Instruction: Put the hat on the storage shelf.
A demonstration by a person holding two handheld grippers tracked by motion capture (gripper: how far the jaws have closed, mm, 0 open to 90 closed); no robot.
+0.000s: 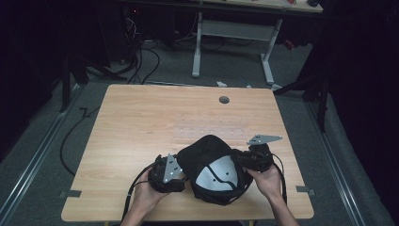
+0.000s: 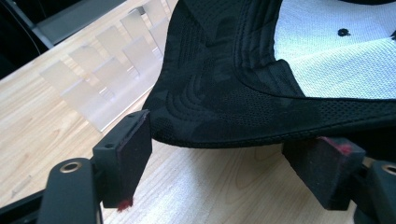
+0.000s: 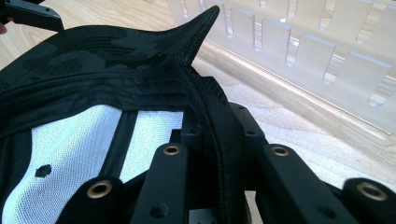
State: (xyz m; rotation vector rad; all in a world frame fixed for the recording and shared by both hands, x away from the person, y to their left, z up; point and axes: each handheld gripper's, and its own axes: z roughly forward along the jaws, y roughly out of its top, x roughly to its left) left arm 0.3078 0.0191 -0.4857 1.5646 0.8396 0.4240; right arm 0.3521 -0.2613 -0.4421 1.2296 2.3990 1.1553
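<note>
1. Cap (image 1: 214, 169), black outside with a white mesh lining, lies upside down near the front edge of the table (image 1: 141, 122), its opening facing up
2. Seen from the left gripper view, the cap's (image 2: 224, 93) brim shows rows of curved stitching and its edge hangs just above the wood
3. Left gripper (image 1: 170, 175) sits just left of the cap, held by the left hand (image 1: 145, 197); its grey plate touches or nearly touches the cap's side
4. In its own view the left gripper (image 2: 233, 163) has its jaws spread wide, one pad on each side of the brim edge; whether either pad touches the fabric I cannot tell
5. Right gripper (image 1: 256, 157) sits at the cap's right side, held by the right hand (image 1: 268, 181), with its grey plate sticking out away from the cap
6. In its own view the right gripper (image 3: 222, 154) has its jaws pressed together on the cap's (image 3: 112, 60) rim, the black sweatband seam running down between them
7. Clear plastic rack (image 3: 317, 60) with slots lies on the table just behind the cap; the left gripper view shows the same rack (image 2: 107, 74) beyond the brim
8. Round grommet (image 1: 224, 100) sits in the table well behind the cap, near the far edge
</note>
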